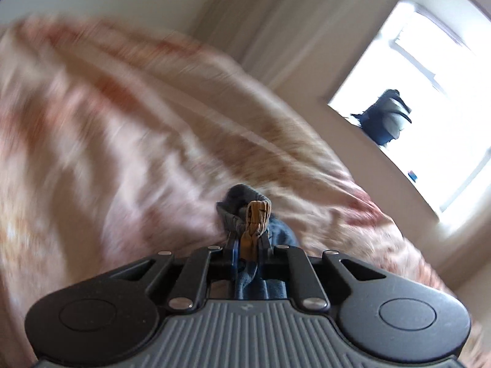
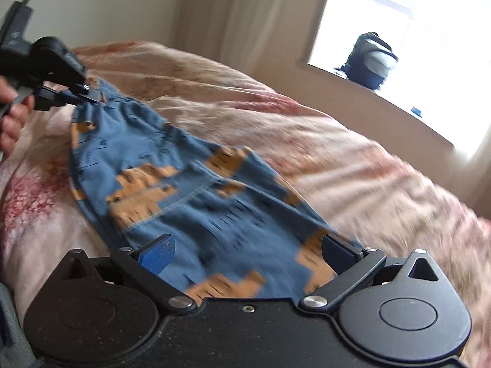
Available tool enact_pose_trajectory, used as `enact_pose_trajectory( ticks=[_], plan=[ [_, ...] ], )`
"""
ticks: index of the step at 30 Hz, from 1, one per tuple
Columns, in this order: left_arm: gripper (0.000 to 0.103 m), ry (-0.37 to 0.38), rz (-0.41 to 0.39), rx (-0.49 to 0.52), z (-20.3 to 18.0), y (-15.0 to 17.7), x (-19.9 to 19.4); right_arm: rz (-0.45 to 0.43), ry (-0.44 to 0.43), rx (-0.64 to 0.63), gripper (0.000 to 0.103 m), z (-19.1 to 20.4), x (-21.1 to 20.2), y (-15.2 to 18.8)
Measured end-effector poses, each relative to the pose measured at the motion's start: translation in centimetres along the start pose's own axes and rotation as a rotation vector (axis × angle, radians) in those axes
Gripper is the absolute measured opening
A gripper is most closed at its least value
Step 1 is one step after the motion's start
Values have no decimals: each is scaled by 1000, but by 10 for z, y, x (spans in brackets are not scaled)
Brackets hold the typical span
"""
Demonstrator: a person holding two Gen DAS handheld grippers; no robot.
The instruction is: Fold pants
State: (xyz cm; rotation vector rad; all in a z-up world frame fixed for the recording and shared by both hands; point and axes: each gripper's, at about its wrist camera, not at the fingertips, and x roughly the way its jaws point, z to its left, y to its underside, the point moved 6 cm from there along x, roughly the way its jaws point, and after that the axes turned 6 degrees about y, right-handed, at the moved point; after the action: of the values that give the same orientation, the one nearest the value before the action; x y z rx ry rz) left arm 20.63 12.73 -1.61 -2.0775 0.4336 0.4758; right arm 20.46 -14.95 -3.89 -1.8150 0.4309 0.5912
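Floral duvet [image 2: 353, 165], backpack [image 2: 369, 61] on windowsill [image 2: 429, 125]

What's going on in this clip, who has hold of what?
A person with two handheld grippers is working on blue and orange patterned pants over a bed with a pink floral duvet. The left gripper is clamped on bunched fabric at one end of the pants. The right gripper is wide open, with the near end of the pants lying between its fingers. No fold is visible yet.

No readable text, label, brand or number shows in either view; both are blurred
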Motion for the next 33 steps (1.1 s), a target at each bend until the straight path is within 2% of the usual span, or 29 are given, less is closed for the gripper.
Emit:
enact_pose_trajectory(
  ticks=[3,7,13,17,21,23,25,26,28,30,33],
  plan=[
    [11,39,-37,203,-44,4,-11,-9,23,50,102,-17,-2,10],
    [11,127,-82,426,-109,18,-32,11,111,33,102,-41,-1,9],
    [12,268,-77,708,-201,68,-58,-18,211,210,102,-120,-21,16],
    [12,344,-15,847,-242,121,-61,-24,251,361,102,-167,-33,31],
    [14,351,92,974,-257,185,-44,-28,267,442,102,-192,-37,42],
    [19,314,161,1033,-253,215,-30,-18,251,471,102,-197,-33,47],
    [25,269,193,1090,-246,233,-21,3,228,499,102,-198,-27,51],
    [30,262,189,1104,-240,236,-23,14,212,512,102,-197,-24,53],
    [64,268,170,1124,-234,236,-28,29,168,527,102,-191,-18,54],
    [73,283,151,1140,-231,230,-37,32,121,524,102,-181,-14,51],
    [80,303,119,1202,-225,220,-49,25,57,501,102,-165,-10,45]
  ],
)
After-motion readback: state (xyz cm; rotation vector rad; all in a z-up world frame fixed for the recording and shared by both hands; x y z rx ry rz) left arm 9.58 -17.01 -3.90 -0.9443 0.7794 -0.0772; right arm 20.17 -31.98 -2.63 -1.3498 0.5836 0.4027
